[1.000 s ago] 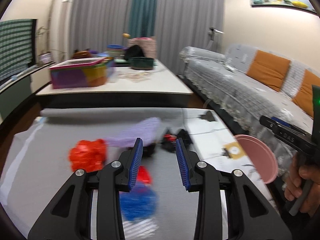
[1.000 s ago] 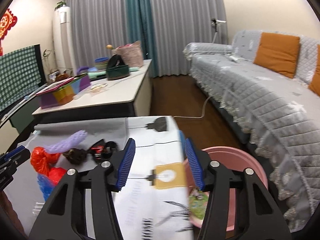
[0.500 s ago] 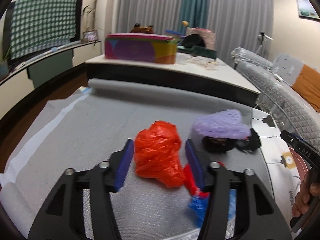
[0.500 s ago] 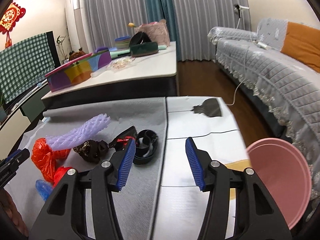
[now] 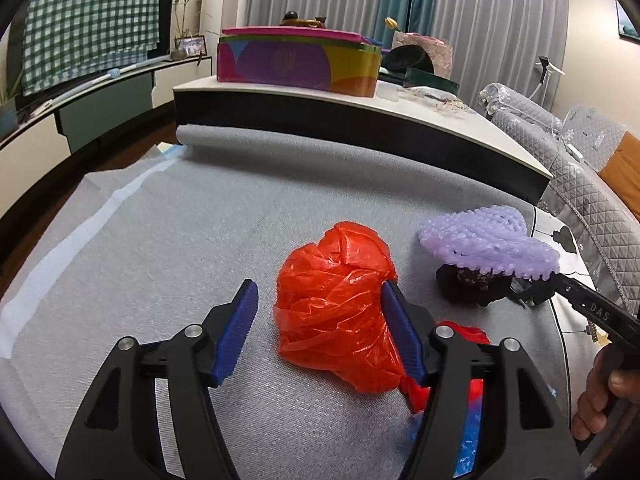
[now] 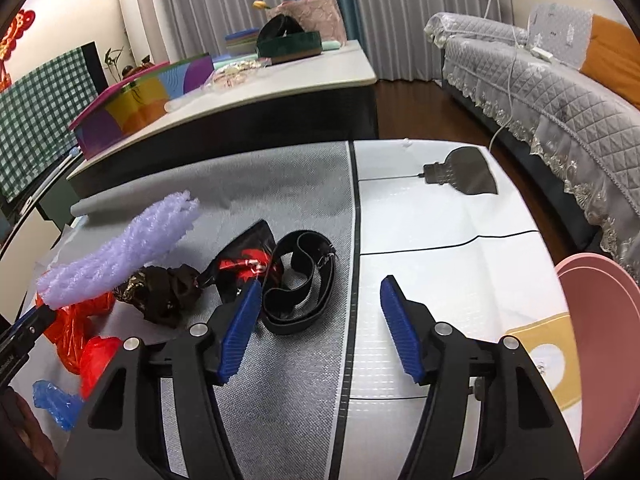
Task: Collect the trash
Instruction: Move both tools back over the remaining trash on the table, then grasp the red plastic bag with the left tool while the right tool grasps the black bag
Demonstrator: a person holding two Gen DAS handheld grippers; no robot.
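A crumpled red plastic bag [image 5: 336, 304] lies on the grey mat [image 5: 180, 240]. My left gripper [image 5: 320, 316] is open with the bag between its blue fingers, the right finger touching it. A purple foam net [image 5: 488, 240] rests on a dark wrapper [image 5: 472, 284] to the right. In the right wrist view my right gripper [image 6: 320, 320] is open and empty above the table, beside a black band [image 6: 300, 280], a black-red wrapper [image 6: 244, 260], the dark wrapper [image 6: 160, 292] and the purple net [image 6: 120, 252]. A pink bin [image 6: 600, 340] stands at the right edge.
A smaller red piece [image 5: 464, 332] and blue plastic [image 6: 52, 400] lie near the bag. A white patterned cloth [image 6: 440, 240] covers the table's right part. A long counter with a colourful box [image 5: 296, 60] stands behind, a covered sofa [image 6: 560, 92] to the right.
My left gripper swung left and came down around the red bag, with its jaws wider. My right gripper turned left from the pink bin toward the pile of trash.
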